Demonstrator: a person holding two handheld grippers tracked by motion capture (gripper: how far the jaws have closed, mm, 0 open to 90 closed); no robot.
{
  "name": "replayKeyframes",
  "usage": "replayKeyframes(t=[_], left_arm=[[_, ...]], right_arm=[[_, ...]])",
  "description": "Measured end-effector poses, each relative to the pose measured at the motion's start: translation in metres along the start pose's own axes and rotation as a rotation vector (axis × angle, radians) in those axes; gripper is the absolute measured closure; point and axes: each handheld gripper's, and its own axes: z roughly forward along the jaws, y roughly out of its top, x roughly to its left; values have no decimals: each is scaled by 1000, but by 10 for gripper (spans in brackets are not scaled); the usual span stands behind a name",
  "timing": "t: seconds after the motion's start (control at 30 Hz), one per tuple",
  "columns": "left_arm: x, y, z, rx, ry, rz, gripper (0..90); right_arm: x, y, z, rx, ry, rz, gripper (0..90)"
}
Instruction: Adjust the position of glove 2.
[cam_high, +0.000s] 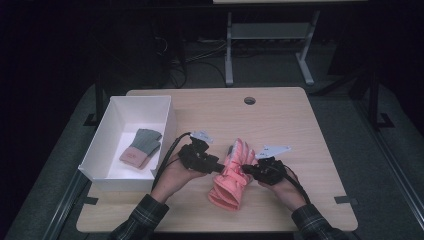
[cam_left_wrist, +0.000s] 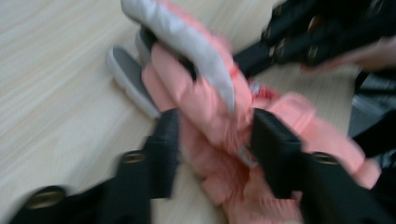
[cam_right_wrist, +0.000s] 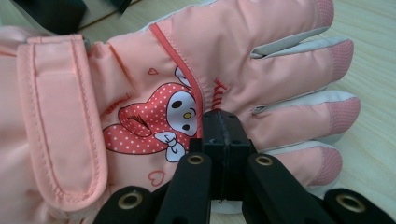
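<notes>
- On the tabletop (cam_high: 280, 115), a pale wooden one, a pink padded glove (cam_high: 231, 175) lies near the front edge with its cuff toward the person and its grey-tipped fingers pointing away; both grippers work at it from either side.
- To the left, at the tabletop's left edge, stands a white box (cam_high: 116, 112), open at the top, with a smaller grey-and-pink knitted glove (cam_high: 141, 147) already lying flat on its floor. The pink glove is well apart from the box, so I judge it the next piece bound for that box.
- At the glove's left side, the left gripper (cam_high: 212, 165) has its jaws spread on either side of the padded body; in the left gripper view (cam_left_wrist: 215, 135) the fabric sits between them, yet that view is blurred and I see no firm pinch.
- At the glove's right side, the right gripper (cam_high: 252, 171) comes in level; in the right gripper view (cam_right_wrist: 222, 126) its jaws are pressed together, the tip lying against the back of the glove beside the printed cartoon patch (cam_right_wrist: 159, 126), with no fabric caught between them that I can make out.
- By my reading, the step in hand is getting a grip on the glove: no lift has begun.
- Next, I would say, the left jaws need to close on a good fold of padding, the glove then to be carried leftward over the box wall and laid by the knitted one.
</notes>
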Motion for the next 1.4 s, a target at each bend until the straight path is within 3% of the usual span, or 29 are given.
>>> replayKeyframes(t=[0.1, 0.3, 0.57, 0.77, 0.97, 1.13, 1.27, 1.4], left_arm=[[3, 4, 9, -15, 10, -15, 345], [11, 7, 28, -14, -19, -65, 222], [8, 13, 27, -44, -9, -40, 197], [6, 10, 46, 20, 3, -21, 176], [11, -1, 54, 47, 17, -45, 153], [15, -10, 57, 36, 4, -82, 144], [14, -11, 57, 39, 15, -67, 144], [15, -15, 64, 43, -3, -90, 144]], right_arm=[[0, 0, 1, 1, -4, -13, 900], [0, -1, 2, 9, -7, -24, 900], [1, -1, 3, 11, -10, -28, 900], [1, -1, 3, 11, -10, -31, 900], [2, -2, 4, 19, -7, -33, 900], [2, -2, 4, 26, -3, -30, 900], [-3, -5, -5, 5, 43, -2, 900], [-3, -8, -3, 20, 54, 2, 900]])
